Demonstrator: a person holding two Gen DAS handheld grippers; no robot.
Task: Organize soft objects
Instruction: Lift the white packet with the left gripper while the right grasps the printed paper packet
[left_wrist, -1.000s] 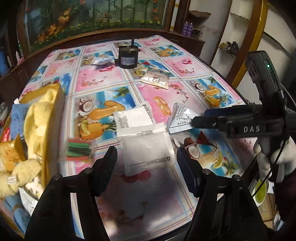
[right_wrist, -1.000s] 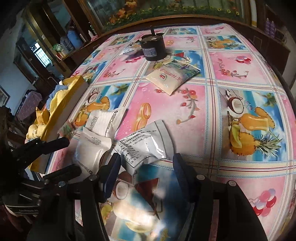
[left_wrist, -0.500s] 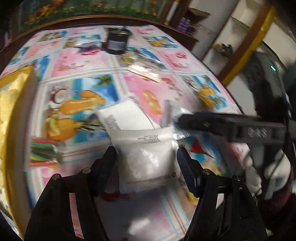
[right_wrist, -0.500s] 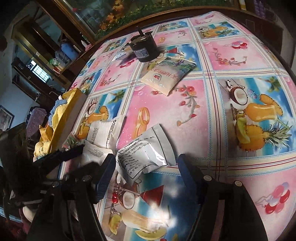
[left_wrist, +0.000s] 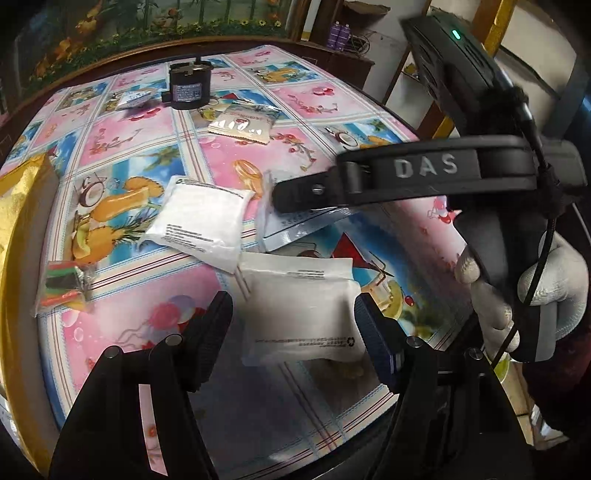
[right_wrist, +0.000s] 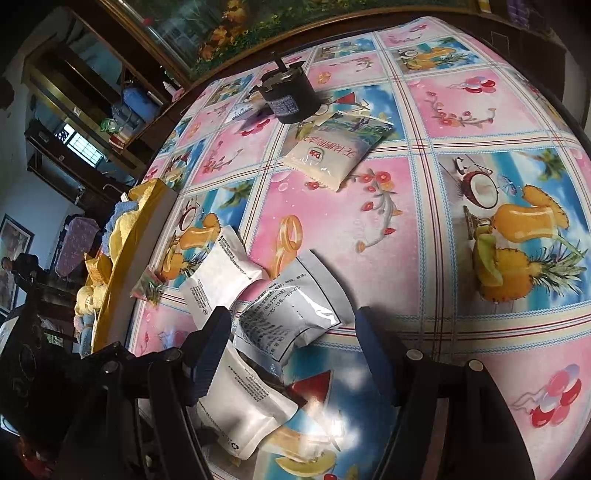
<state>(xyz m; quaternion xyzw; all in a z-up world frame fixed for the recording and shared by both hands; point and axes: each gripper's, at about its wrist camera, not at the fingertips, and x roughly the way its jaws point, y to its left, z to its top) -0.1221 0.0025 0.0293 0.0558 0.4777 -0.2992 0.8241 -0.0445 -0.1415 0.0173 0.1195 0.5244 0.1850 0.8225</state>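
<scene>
While the left gripper (left_wrist: 293, 325) hangs with its jaws apart on either side of a white pouch (left_wrist: 303, 314) lying flat on the surface (left_wrist: 155, 147), the pads stand clear of the pouch's edges. A second white pouch (left_wrist: 201, 225) lies just beyond, overlapping the first at one corner. A silver printed packet (right_wrist: 291, 314) lies between the parted, unclamped jaws of the right gripper (right_wrist: 293, 332), beside both pouches. A small bag of coloured bands (left_wrist: 64, 286) sits near the gold box (right_wrist: 133, 266), which holds yellow and blue cloths. Farther off lie a picture-printed sachet (right_wrist: 336, 151) and a black cylindrical device (right_wrist: 288, 96). A gloved hand (left_wrist: 532, 295) grips the right gripper's handle.
</scene>
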